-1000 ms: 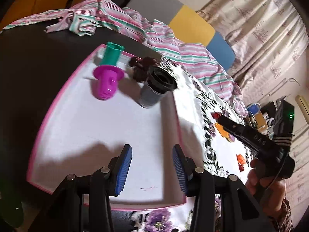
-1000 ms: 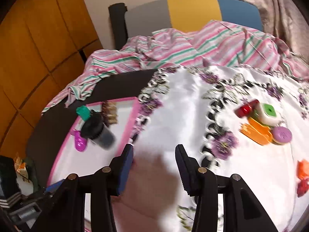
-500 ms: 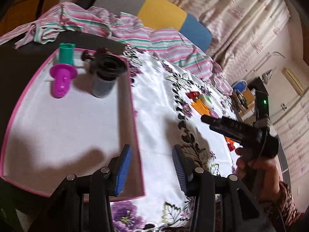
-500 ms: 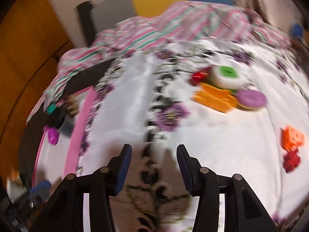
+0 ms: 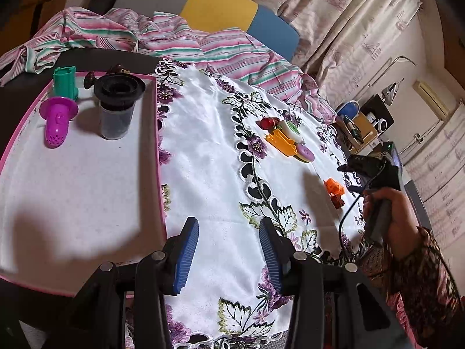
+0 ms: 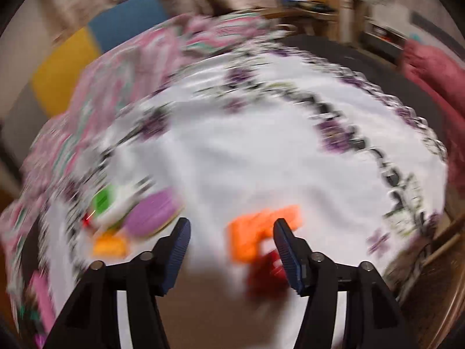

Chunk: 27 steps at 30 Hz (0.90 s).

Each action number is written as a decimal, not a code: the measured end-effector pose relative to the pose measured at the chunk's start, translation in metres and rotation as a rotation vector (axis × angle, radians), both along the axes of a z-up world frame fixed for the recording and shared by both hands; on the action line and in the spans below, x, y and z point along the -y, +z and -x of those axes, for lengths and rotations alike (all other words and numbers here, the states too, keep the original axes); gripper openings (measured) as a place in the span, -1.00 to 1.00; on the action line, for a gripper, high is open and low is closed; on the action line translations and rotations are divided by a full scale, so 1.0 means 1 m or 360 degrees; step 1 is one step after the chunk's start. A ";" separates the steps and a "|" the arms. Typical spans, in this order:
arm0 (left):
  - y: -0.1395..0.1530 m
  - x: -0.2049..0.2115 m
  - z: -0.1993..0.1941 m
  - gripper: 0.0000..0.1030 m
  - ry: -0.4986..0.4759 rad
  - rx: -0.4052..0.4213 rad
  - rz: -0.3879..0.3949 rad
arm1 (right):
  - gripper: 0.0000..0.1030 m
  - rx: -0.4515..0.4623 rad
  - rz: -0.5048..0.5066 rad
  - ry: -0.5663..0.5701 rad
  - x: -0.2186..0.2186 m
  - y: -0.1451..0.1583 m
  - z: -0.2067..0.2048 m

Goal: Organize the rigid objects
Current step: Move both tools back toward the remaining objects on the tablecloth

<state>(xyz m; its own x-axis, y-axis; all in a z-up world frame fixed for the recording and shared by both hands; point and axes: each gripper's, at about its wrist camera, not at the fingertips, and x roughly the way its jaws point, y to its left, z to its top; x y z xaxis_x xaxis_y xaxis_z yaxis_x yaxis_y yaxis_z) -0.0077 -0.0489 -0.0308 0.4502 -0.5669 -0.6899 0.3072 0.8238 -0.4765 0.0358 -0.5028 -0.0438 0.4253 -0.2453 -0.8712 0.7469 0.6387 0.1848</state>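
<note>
Right wrist view: right gripper (image 6: 232, 250) jaws apart, just been opening, nothing clamped. Orange block (image 6: 263, 232) lies on the tablecloth (image 6: 247, 151) directly ahead, between the fingertips, red block (image 6: 266, 276) touching it. Left gripper (image 5: 229, 257), open, empty, is well apart.

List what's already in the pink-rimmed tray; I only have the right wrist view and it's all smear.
Observer: The tray holds a magenta strainer, a green piece, a grey cup with a black top and a small dark brown item behind them.
Operator: Place my right tongs for me.
Observer: The right tongs hang over the orange block, with a dark red block beside it. The jaws have just been opening and grip nothing.
Operator: Report the left tongs.
Observer: The left tongs are open and empty over the white tablecloth, just right of the tray's edge.
</note>
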 end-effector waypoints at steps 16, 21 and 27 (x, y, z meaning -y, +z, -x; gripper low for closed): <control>0.000 0.001 0.000 -0.15 0.0003 -0.0003 0.0002 | 0.03 0.0160 -0.0640 0.0752 -0.068 -0.023 -0.035; 0.000 -0.001 0.000 -0.15 0.0017 -0.0007 0.0029 | 0.29 0.0091 -0.0377 0.0489 -0.044 0.009 -0.017; -0.001 0.001 0.000 -0.15 -0.0007 -0.0010 0.0073 | 0.37 -0.0275 -0.0177 0.0168 -0.002 0.004 0.000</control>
<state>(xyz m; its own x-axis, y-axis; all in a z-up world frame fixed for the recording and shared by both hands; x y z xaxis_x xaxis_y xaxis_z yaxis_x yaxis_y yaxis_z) -0.0081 -0.0497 -0.0316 0.4435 -0.5997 -0.6660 0.3075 0.7999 -0.5154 0.0355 -0.5008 -0.0396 0.2858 -0.1057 -0.9524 0.7037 0.6978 0.1337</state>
